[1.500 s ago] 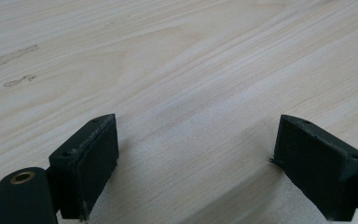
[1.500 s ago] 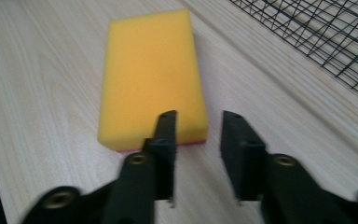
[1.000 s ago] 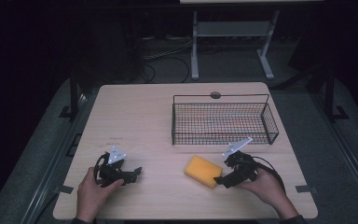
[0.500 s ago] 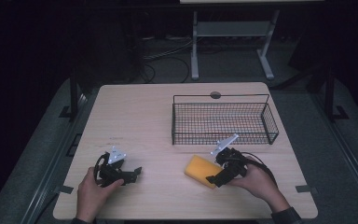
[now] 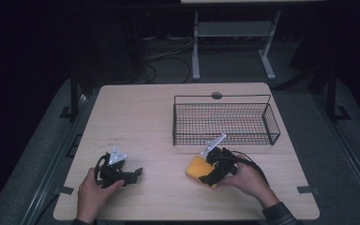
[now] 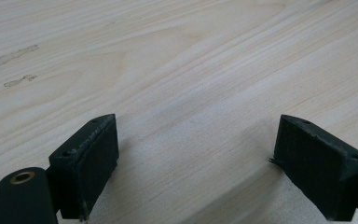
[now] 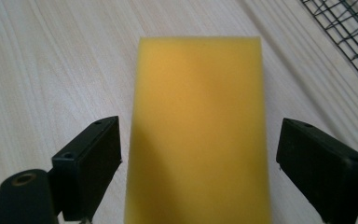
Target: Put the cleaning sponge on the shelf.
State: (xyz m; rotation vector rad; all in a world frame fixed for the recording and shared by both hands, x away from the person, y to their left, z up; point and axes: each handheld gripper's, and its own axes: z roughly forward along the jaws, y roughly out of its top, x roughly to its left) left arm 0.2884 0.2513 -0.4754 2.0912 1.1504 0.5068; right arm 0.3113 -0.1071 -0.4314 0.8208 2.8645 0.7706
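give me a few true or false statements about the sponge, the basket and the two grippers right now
1. The yellow rectangular sponge lies inside the black wire basket. False: it lies on the light wooden table, in front of the basket.
2. The right hand-held gripper has its jaws open on either side of the sponge. True.
3. The left hand-held gripper is shut on the sponge. False: it is open over bare table.
4. Nothing can be seen in the basket. True.
5. The basket stands at the table's left edge. False: it stands on the right half.
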